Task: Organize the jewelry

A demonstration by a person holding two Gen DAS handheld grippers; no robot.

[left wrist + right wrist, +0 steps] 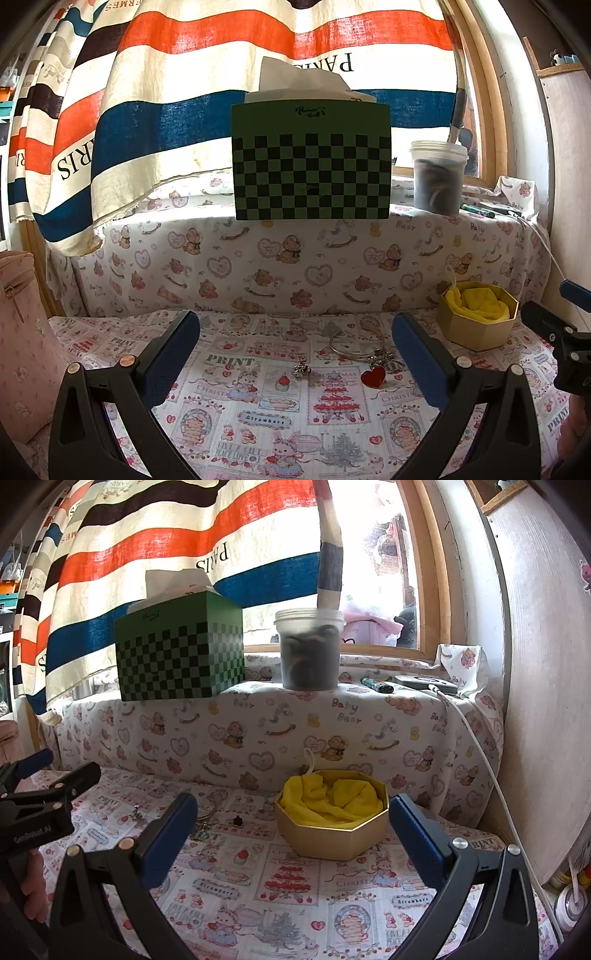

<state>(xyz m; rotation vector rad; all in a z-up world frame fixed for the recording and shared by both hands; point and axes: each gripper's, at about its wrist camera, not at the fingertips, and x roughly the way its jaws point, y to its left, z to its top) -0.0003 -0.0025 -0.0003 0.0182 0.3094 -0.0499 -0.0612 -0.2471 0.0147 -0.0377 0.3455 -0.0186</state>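
Printed tablecloth [258, 424] with jewelry, left gripper [295, 343] and right gripper [293, 825] both spread.

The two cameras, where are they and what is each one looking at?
Left wrist view: sits on the left gripper, looking forward at the red heart, the bracelet and the green tissue box; its own blue fingers show, open.
Right wrist view: sits on the right gripper, facing the gold box with yellow cloth; its open fingers and a hand show.
Both views share the tissue box, gold box and bracelet, and each sees the other gripper.
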